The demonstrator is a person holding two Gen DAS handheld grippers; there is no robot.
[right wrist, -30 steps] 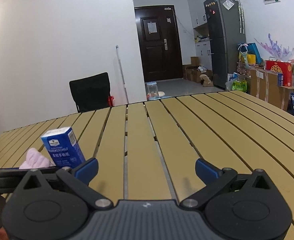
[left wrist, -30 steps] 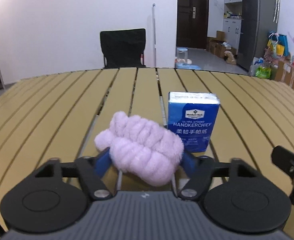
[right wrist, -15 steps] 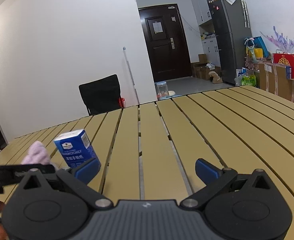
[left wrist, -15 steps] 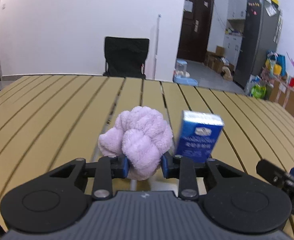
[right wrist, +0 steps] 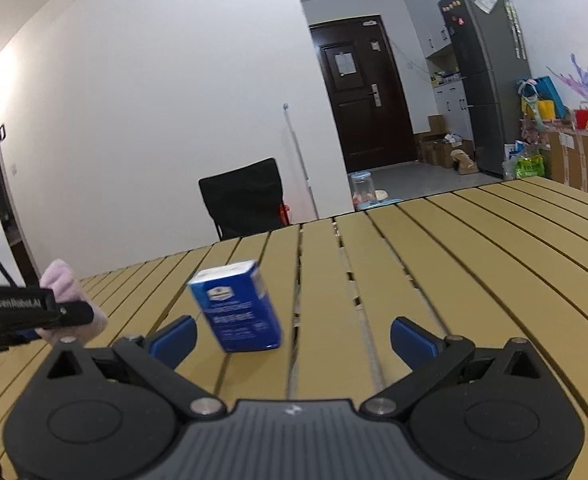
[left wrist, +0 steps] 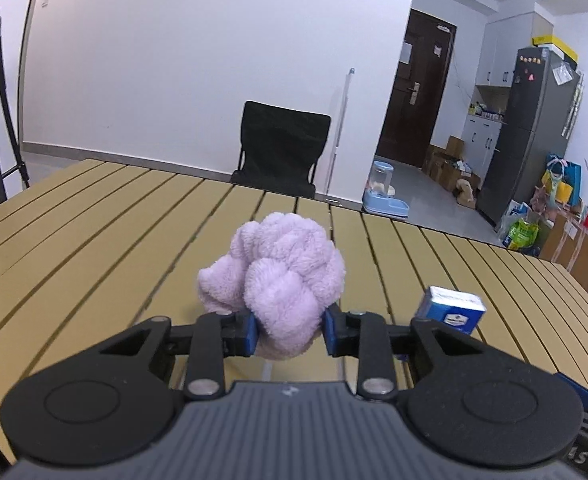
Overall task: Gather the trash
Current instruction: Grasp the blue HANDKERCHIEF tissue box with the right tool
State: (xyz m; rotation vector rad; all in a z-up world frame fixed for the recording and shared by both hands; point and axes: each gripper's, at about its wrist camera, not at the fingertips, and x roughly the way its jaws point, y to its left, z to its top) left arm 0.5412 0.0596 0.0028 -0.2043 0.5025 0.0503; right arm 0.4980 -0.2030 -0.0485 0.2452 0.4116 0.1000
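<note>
Left gripper (left wrist: 290,330): my jaws have just pinched the lilac cloth (left wrist: 278,280), lifting it off the bench (left wrist: 94,232).
Right gripper (right wrist: 292,338): jaws spread, nearing the tissue pack (right wrist: 238,310) next.

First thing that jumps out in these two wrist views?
The fluffy lilac cloth, bunched into a ball and clamped in the left claw, fills the middle of the left wrist view. Next is the blue handkerchief pack, standing tilted on the slatted tan table just ahead of the open right claw.
</note>
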